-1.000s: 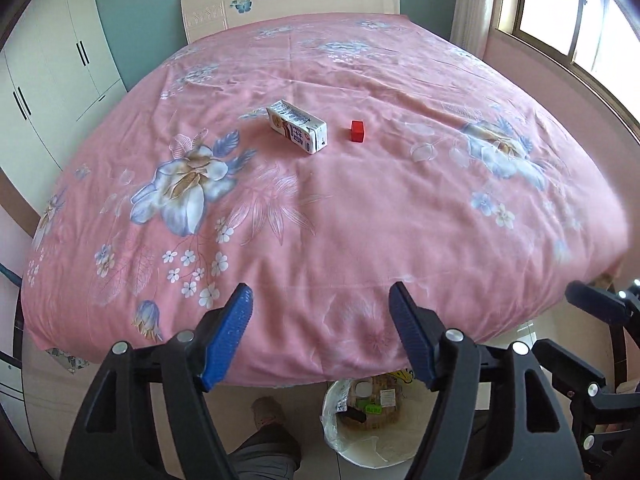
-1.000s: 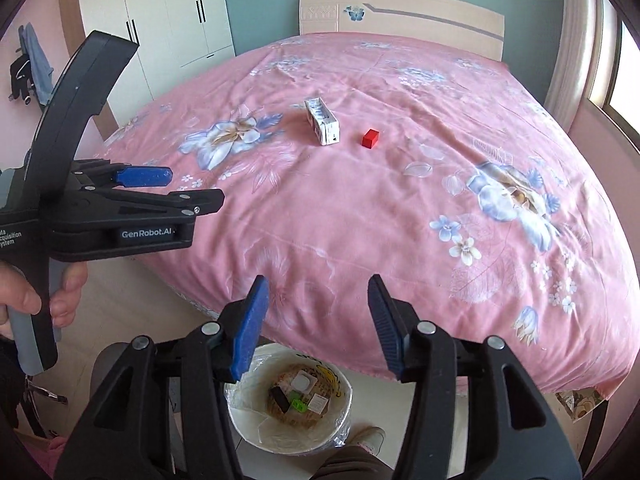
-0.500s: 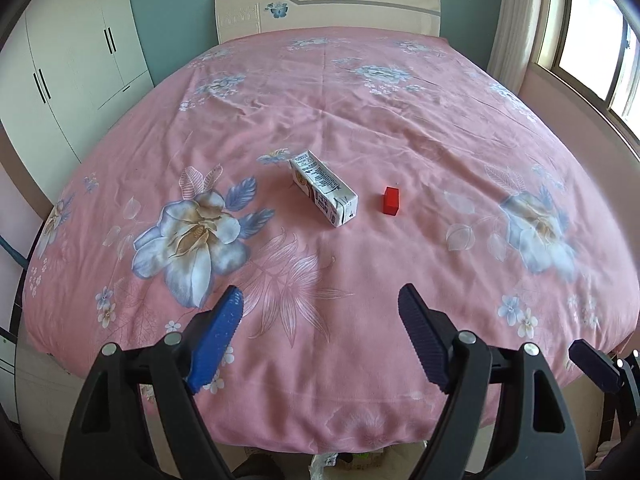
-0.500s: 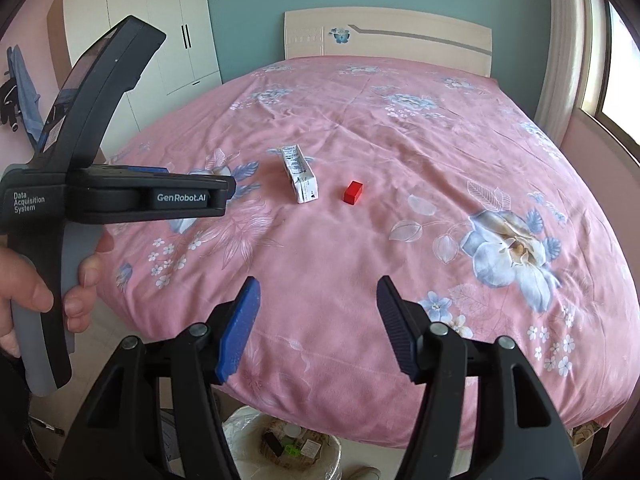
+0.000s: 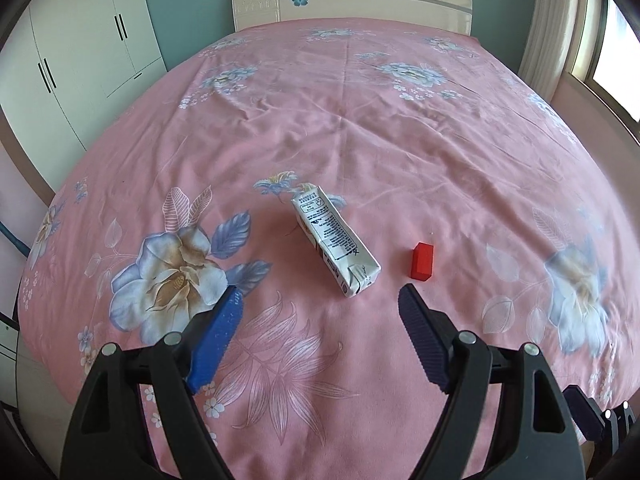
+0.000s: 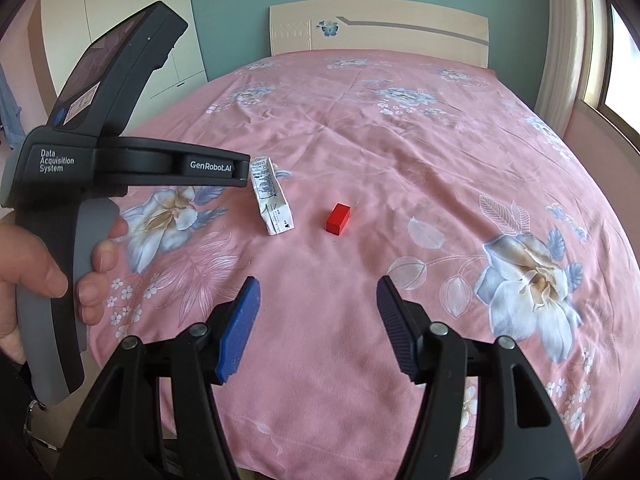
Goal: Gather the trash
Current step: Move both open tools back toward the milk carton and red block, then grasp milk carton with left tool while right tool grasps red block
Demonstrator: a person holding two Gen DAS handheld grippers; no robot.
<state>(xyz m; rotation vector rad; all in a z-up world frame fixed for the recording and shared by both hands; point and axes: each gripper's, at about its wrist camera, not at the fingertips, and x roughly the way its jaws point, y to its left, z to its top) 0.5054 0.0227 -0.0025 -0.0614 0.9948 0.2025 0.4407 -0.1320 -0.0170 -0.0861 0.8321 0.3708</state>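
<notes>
Both your wrist cameras look from the bed's [image 5: 360,128] near edge toward the far headboard [image 6: 380,28], sharing the carton [image 5: 334,250] and red block [image 6: 338,219].

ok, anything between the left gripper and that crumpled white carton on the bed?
Nothing visible. The open left gripper faces the crumpled white drink carton across bare pink floral bedspread. The small red block lies to the carton's right, apart from it, outside the approach line.

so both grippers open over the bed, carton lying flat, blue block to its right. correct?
The block is red, not blue; the left wrist view shows it. The rest holds: left gripper and right gripper are open, and the carton lies flat, block to its right.
</notes>
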